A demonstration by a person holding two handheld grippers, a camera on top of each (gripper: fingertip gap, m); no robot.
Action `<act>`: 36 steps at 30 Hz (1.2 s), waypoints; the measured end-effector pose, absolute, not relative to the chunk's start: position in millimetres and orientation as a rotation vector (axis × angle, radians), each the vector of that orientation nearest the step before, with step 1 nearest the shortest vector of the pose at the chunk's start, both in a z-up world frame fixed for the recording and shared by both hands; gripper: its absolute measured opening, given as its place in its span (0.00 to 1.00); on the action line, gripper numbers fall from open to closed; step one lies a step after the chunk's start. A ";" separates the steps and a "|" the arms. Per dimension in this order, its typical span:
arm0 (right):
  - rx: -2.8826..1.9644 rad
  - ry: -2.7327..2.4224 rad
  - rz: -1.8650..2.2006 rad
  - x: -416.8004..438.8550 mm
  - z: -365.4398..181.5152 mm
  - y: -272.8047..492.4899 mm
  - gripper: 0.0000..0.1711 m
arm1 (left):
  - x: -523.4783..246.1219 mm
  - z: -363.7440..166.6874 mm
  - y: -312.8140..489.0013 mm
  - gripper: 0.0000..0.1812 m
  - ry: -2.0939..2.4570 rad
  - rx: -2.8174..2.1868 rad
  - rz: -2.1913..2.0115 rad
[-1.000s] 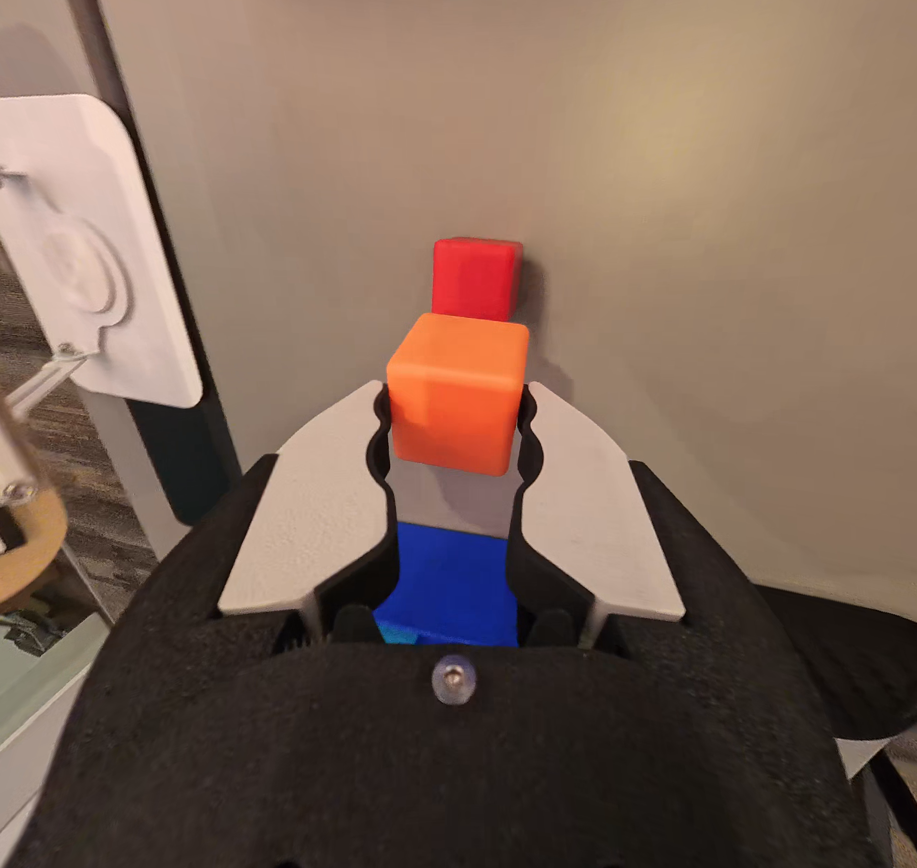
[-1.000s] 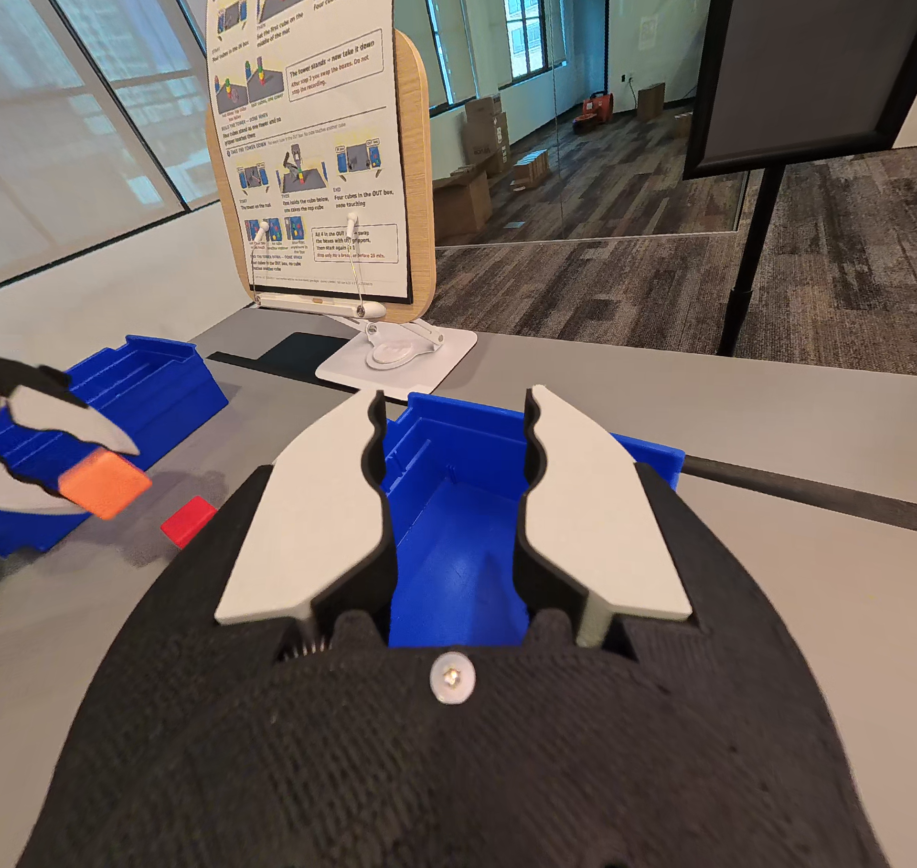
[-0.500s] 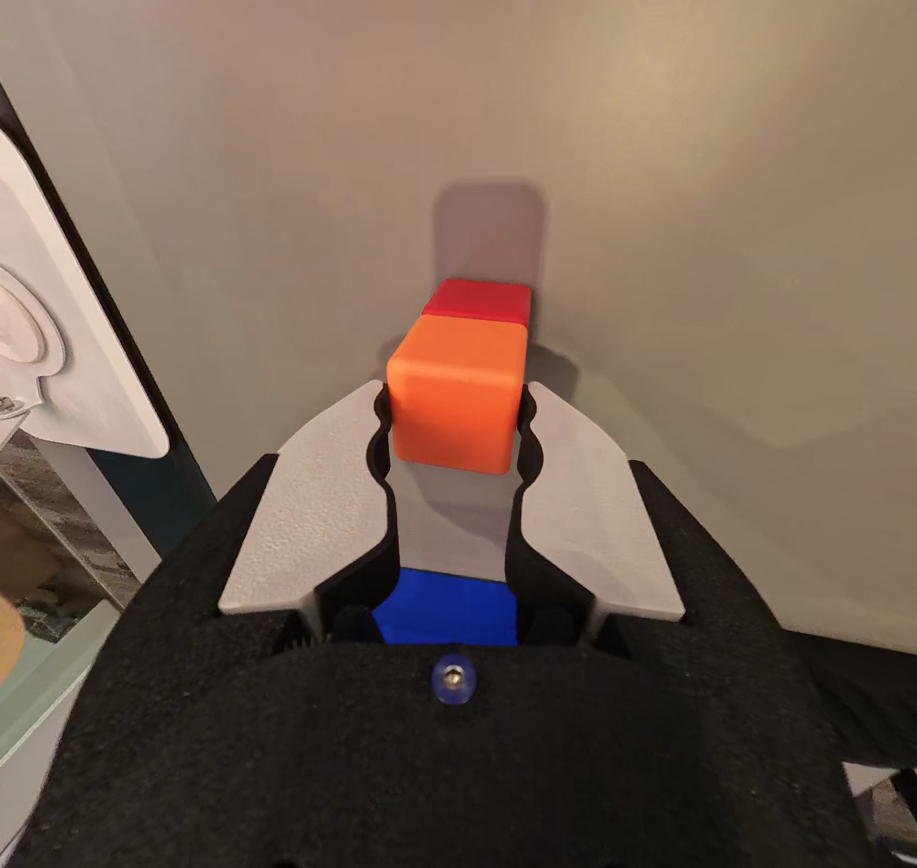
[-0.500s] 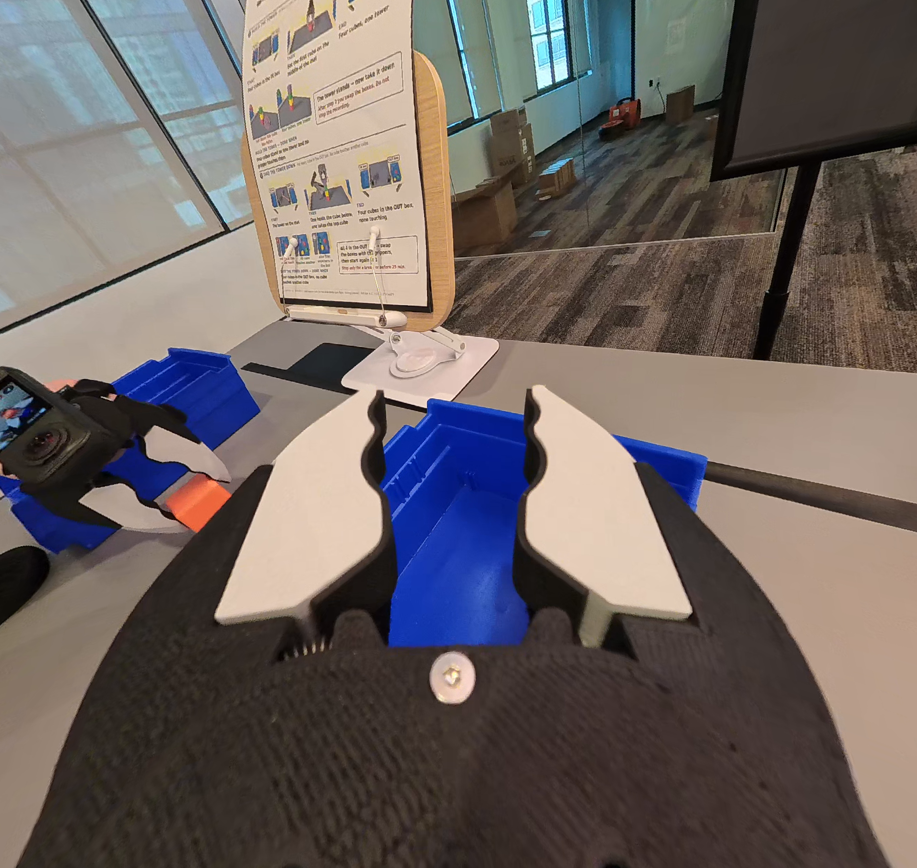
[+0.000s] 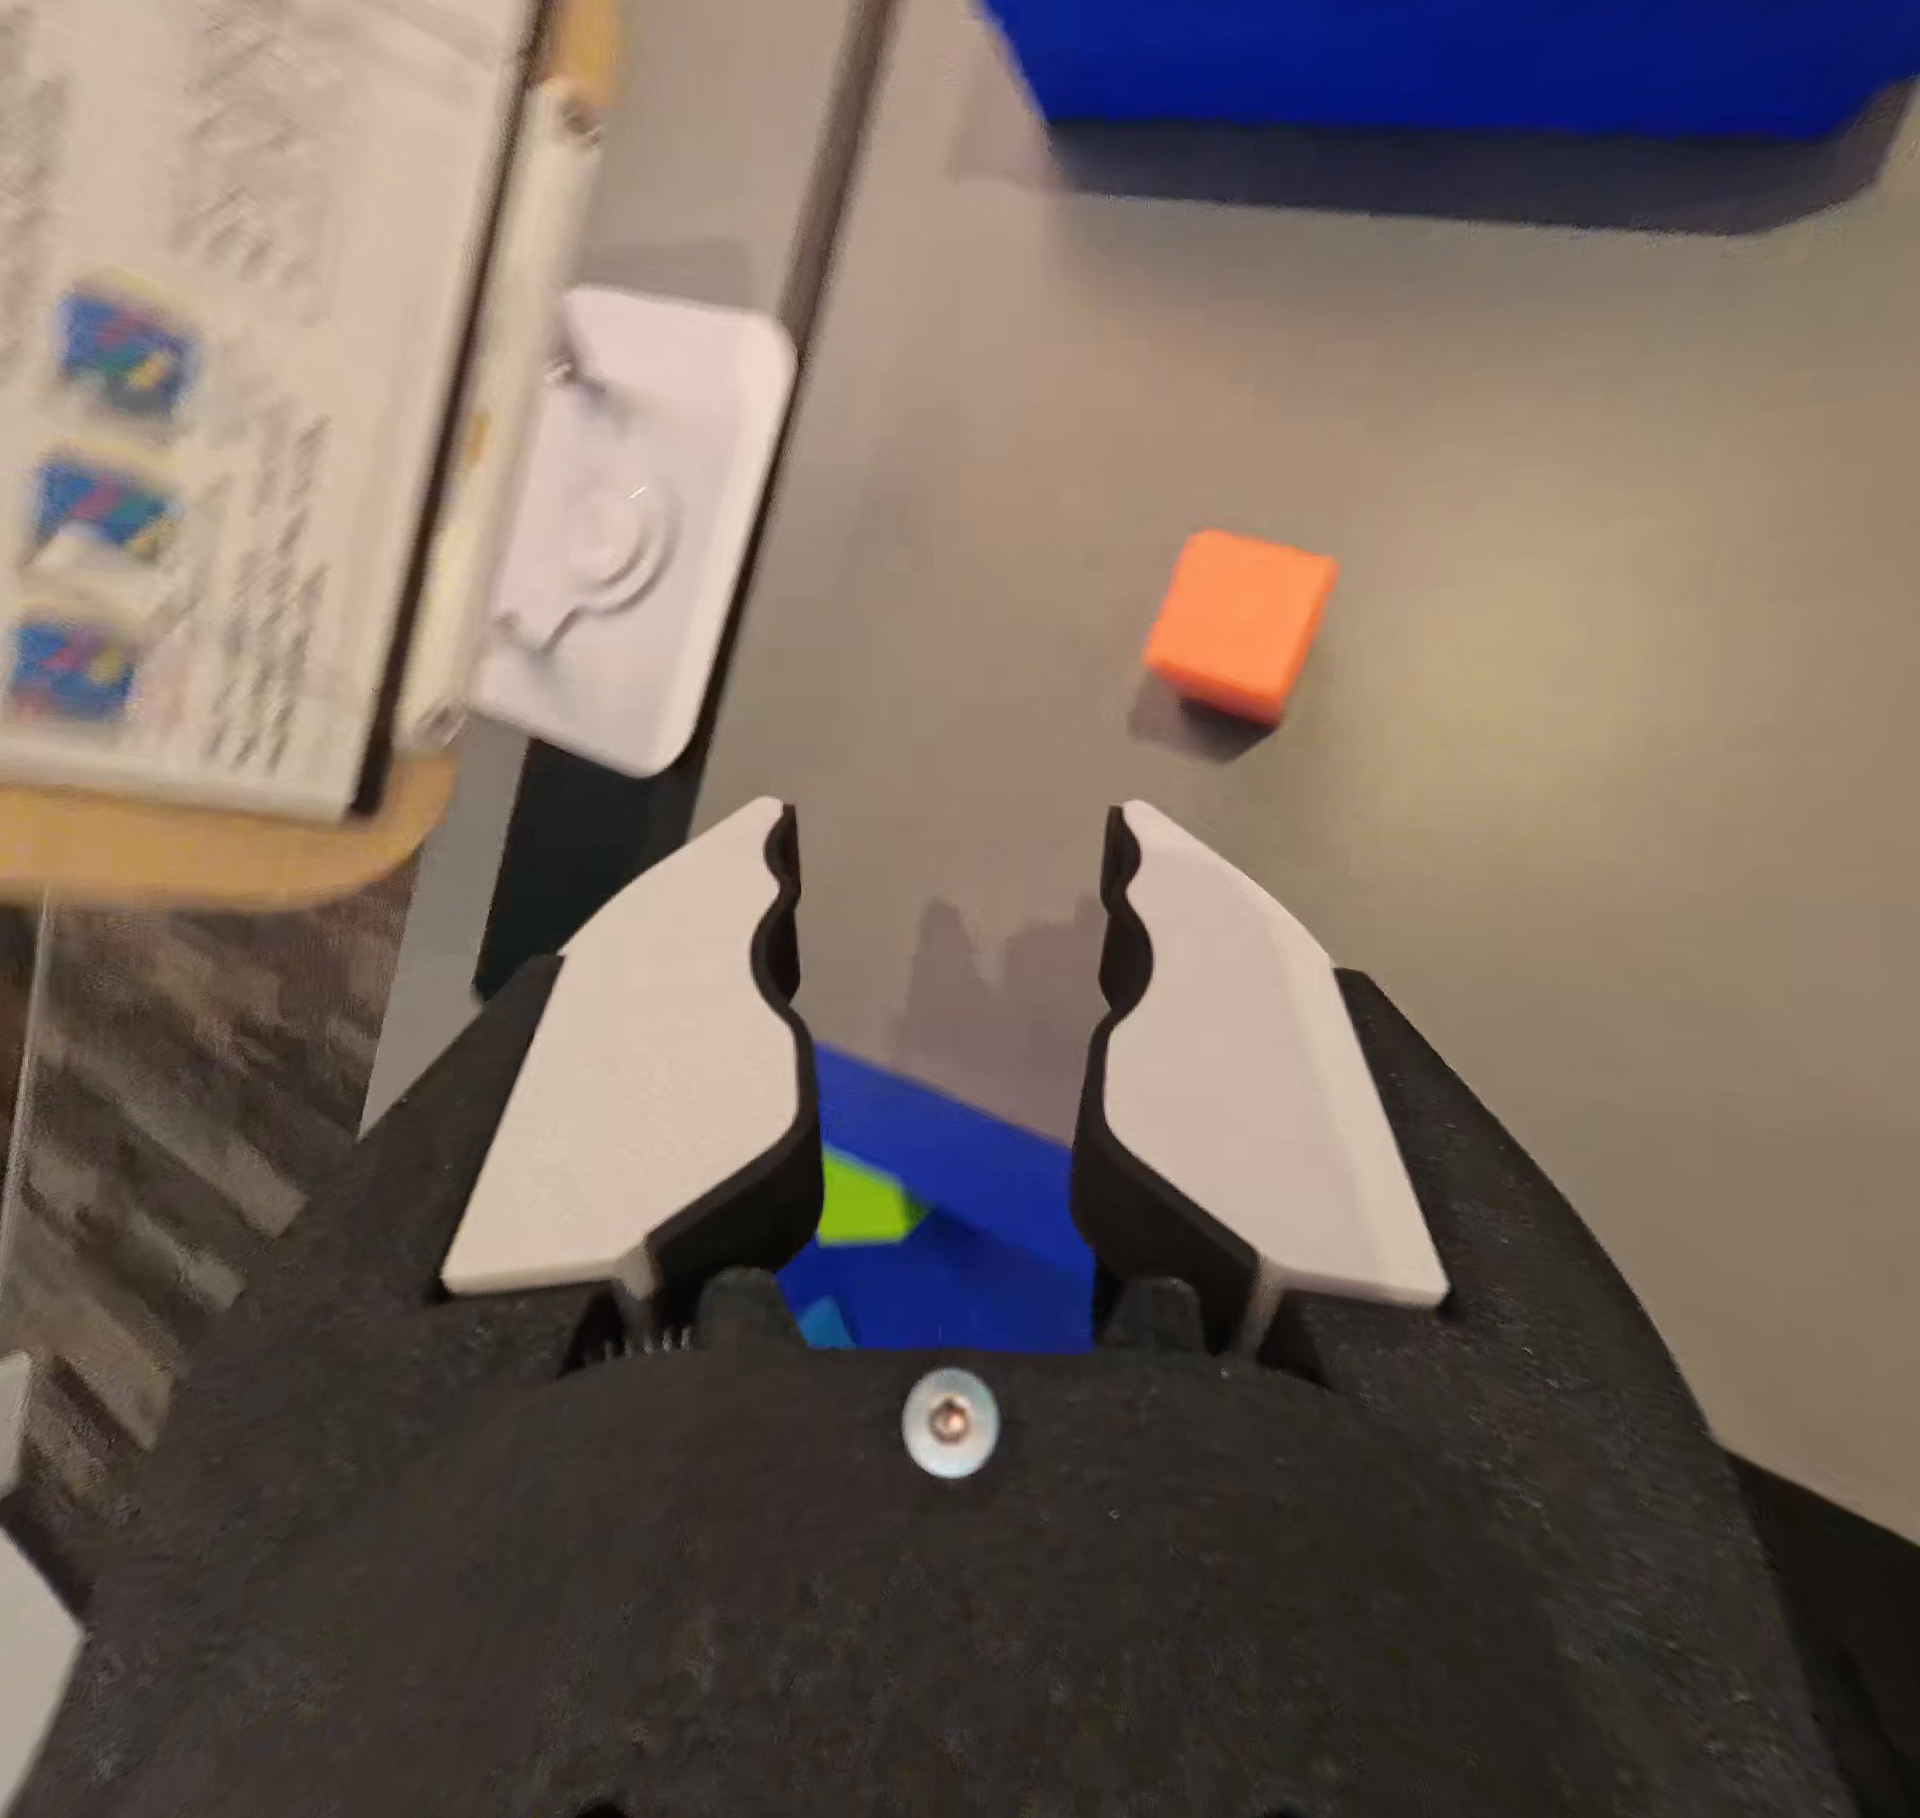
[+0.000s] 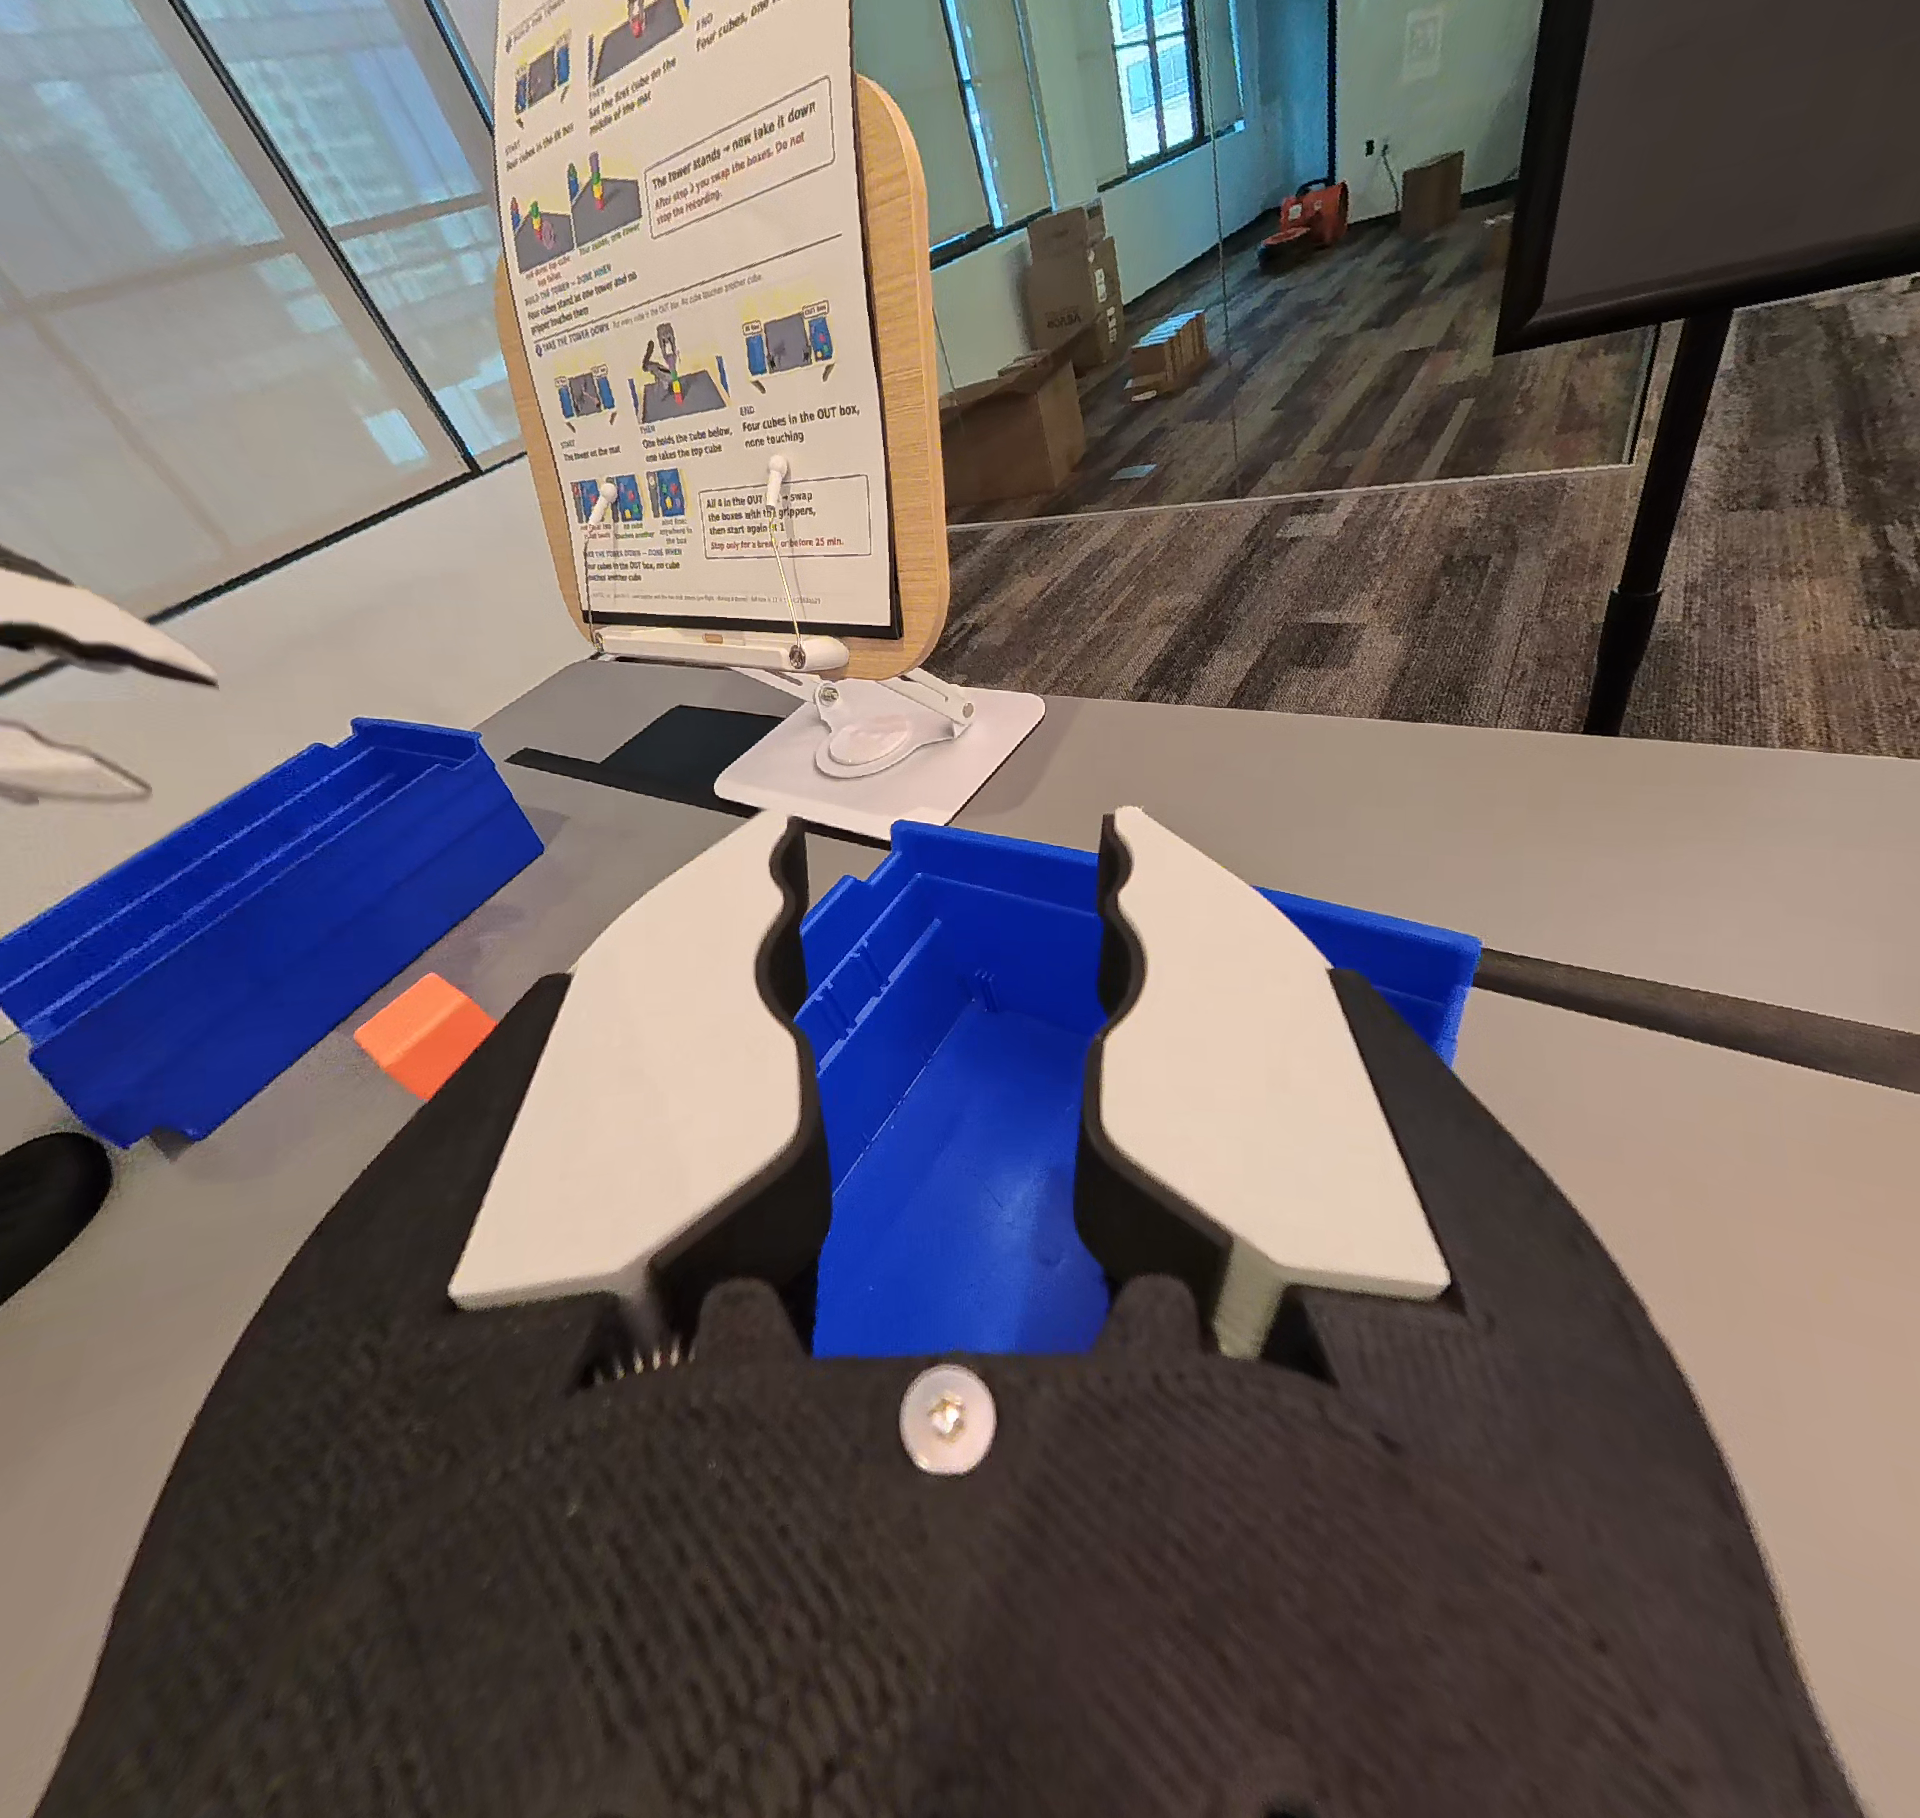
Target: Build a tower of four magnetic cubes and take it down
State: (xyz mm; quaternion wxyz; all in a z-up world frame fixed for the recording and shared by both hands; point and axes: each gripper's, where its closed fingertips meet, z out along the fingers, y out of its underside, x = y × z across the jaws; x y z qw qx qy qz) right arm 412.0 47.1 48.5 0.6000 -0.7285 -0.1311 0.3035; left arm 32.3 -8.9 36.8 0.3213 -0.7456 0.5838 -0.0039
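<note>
An orange cube [image 5: 1242, 641] stands free on the grey mat [image 5: 1558, 833], ahead and to the right of my left gripper [image 5: 951, 833]. That gripper is open and empty, well back from the cube. No red cube shows in either view. Below the left fingers lies a blue bin [image 5: 966, 1176] with a green cube [image 5: 862, 1202] and a light blue cube [image 5: 826, 1321] in it. In the right wrist view the orange cube [image 6: 421, 1030] is partly hidden by my right gripper [image 6: 951, 833], which is open and empty above a blue bin [image 6: 956, 1093].
An instruction board [image 6: 717, 262] on a white stand [image 6: 883, 750] stands at the back of the table; it also fills the left wrist view's left side [image 5: 208, 314]. A second blue bin [image 6: 260, 916] lies at the left. The left gripper's fingers [image 6: 104, 646] show at the left edge. The tips of one gripper are about 40 centimetres away from the tips of the other. The orange cube [image 5: 1242, 641] lies some 12 centimetres from my left tips, 35 centimetres from my right tips. Seen from the right wrist view [image 6: 395, 1017] as well.
My left gripper set the orange cube down over the red cube, let go and drew back, swinging left. The red cube no longer shows. My right gripper stayed open over its bin.
</note>
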 end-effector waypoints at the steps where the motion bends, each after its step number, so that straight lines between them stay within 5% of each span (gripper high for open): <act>1: -1.687 -0.300 0.707 412.5 48.7 47.3 0.32 | 7.1 47.1 -3.2 0.31 1.462 -1.990 0.007; 7: -1.705 -0.308 0.702 410.2 45.3 50.3 0.32 | -122.3 8.0 16.1 0.32 1.288 -2.305 0.154; 16: -1.717 -0.301 0.683 414.0 43.2 50.5 0.32 | -150.1 -104.9 29.1 0.35 1.346 -2.471 0.083; 30: -1.745 -0.291 0.703 417.0 32.6 50.8 0.32 | -146.2 -128.6 30.8 0.25 1.420 -2.575 0.056; 36: -1.759 -0.289 0.701 416.4 29.3 55.2 0.32 | -155.1 -59.0 31.7 0.25 1.396 -2.466 0.128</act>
